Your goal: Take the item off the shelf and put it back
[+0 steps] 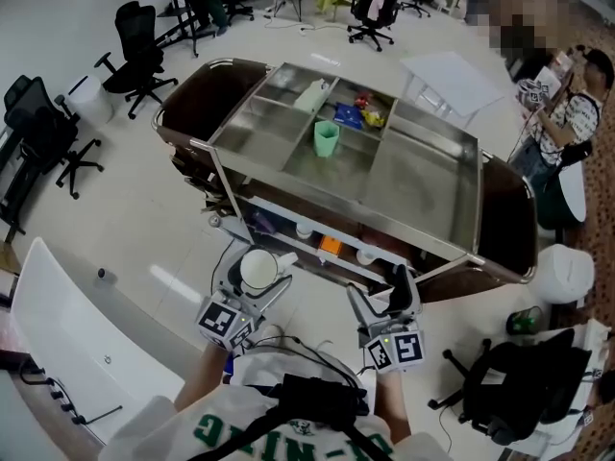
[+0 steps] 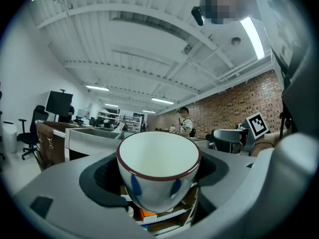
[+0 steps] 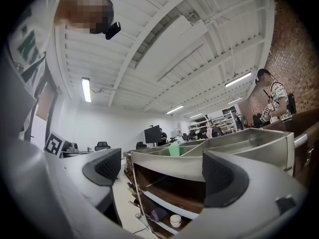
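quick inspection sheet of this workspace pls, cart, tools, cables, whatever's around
surface: steel top tray of the cart, split into compartments, mostly bare
job's things: white cup with a brown rim, upright, held in front of the cart; lower shelf holds more small items
clutter: green cup and blue packet in the top compartments; orange item on the lower shelf
tools: left tool shut on the white cup; right tool open, nothing between its jaws
cables: black cable by the person's chest
surroundings: office chairs, a person standing to the right, brick wall
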Available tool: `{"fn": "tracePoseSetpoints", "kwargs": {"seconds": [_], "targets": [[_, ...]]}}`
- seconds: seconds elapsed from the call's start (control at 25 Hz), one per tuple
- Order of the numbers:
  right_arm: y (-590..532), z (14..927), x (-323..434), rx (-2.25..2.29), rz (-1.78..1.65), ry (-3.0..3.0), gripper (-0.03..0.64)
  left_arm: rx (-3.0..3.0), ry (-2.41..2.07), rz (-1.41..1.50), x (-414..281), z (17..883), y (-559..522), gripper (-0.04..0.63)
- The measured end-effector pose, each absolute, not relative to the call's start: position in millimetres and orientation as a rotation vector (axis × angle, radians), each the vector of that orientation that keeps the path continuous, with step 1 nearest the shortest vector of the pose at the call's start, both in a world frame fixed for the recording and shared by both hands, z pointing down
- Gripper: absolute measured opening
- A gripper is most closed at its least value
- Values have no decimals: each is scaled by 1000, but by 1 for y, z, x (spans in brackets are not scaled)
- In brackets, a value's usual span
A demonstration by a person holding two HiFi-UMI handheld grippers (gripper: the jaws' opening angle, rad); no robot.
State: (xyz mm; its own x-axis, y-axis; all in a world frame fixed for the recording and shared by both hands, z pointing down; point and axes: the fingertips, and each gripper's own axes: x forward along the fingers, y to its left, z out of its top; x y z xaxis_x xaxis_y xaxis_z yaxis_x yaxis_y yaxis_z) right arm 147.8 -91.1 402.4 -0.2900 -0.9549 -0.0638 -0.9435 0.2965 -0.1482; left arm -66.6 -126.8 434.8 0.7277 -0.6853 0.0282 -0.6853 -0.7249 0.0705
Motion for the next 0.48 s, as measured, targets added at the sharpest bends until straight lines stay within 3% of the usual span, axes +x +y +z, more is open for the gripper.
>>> {"fn": "tracePoseSetpoints", "kwargs": {"seconds": [0.48], "targets": [[-80, 422, 159, -1838, -169, 2414, 520, 2734, -1112, 249, -57, 495, -105, 388]]}}
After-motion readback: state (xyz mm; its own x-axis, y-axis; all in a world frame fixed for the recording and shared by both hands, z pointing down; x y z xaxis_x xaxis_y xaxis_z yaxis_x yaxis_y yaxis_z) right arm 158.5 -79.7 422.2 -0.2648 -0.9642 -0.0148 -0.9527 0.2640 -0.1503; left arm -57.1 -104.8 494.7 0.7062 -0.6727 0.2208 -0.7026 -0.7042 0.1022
